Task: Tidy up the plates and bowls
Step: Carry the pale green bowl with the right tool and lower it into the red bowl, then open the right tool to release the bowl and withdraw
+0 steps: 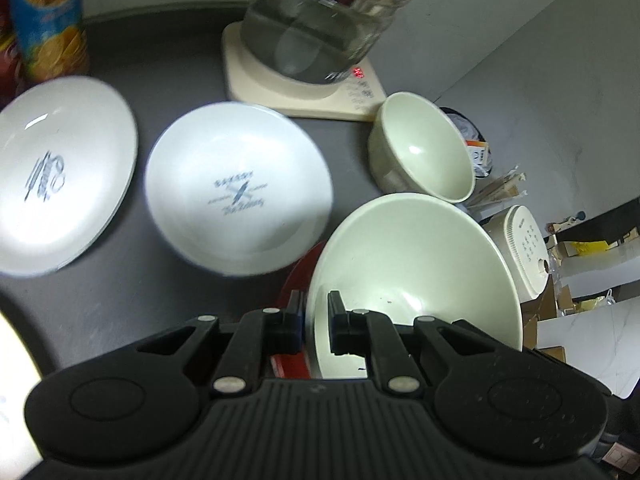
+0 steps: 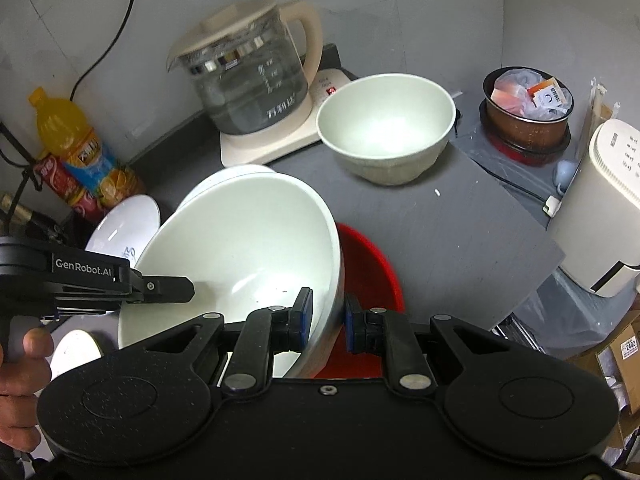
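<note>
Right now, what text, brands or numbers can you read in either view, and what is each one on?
"GenRobot.AI": side of the left tool.
"2402": label on a cardboard box.
Kettle: white characters on the glass, too blurred to read.
Kettle base: red display digits and button labels, unreadable.
Two white plates: blue script logos, blurred.
Orange drink bottle: label unreadable.
White appliance: panel marks too small.

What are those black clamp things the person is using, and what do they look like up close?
They are handheld two-finger tools. The right gripper is matt black plastic with a ribbed body, round side discs, silver rivets and blue pads inside its jaws. The left gripper matches it, and its side reads "GenRobot.AI" in white in the right wrist view.
</note>
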Tool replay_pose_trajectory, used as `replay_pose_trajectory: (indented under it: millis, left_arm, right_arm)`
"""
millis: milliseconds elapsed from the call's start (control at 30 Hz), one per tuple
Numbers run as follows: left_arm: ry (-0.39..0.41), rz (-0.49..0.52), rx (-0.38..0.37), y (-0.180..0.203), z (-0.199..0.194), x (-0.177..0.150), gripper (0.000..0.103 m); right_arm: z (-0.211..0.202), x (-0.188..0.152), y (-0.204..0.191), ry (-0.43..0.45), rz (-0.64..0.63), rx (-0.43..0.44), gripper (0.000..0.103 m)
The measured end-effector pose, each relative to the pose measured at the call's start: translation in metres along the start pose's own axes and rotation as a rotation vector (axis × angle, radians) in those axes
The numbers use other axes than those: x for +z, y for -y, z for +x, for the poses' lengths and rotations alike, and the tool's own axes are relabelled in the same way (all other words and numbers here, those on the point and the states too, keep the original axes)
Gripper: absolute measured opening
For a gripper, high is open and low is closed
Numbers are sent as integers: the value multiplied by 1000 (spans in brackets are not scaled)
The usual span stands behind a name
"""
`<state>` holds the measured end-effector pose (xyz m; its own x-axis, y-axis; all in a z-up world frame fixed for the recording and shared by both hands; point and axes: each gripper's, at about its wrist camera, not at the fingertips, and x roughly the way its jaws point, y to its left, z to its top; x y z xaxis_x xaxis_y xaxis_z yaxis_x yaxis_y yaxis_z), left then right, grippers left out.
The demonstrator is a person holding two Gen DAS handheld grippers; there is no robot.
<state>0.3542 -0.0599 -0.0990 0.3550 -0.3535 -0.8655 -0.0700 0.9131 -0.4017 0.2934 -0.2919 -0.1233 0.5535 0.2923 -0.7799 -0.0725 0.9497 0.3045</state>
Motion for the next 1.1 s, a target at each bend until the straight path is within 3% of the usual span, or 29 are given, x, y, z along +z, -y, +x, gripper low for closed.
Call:
replay_pose_trajectory:
  millis: [200,633,733,800,867,1100]
  left_arm:
    - [-29,-38,2,-8,13,-6,11]
    - [9,-23,30,-10,11,-11,11]
    - [13,-30,42,-12,9,-12,14]
    - [14,-32,50,-12,6,-12,15]
    - [15,-32,51,-11,3,-11,15]
    - [46,-28,67,-1,-5,-4,23]
  right_arm:
    - [7,-7,3,-10,10,-9,15]
    - [25,-16,16,-32,21,-77,15]
    - [24,-13,17,-53,47,-45,24]
    - [18,-12,16,-45,49,-12,38]
    - [12,-10,15,-32,42,7,46]
    - [-10,1,27,22,52,27,50]
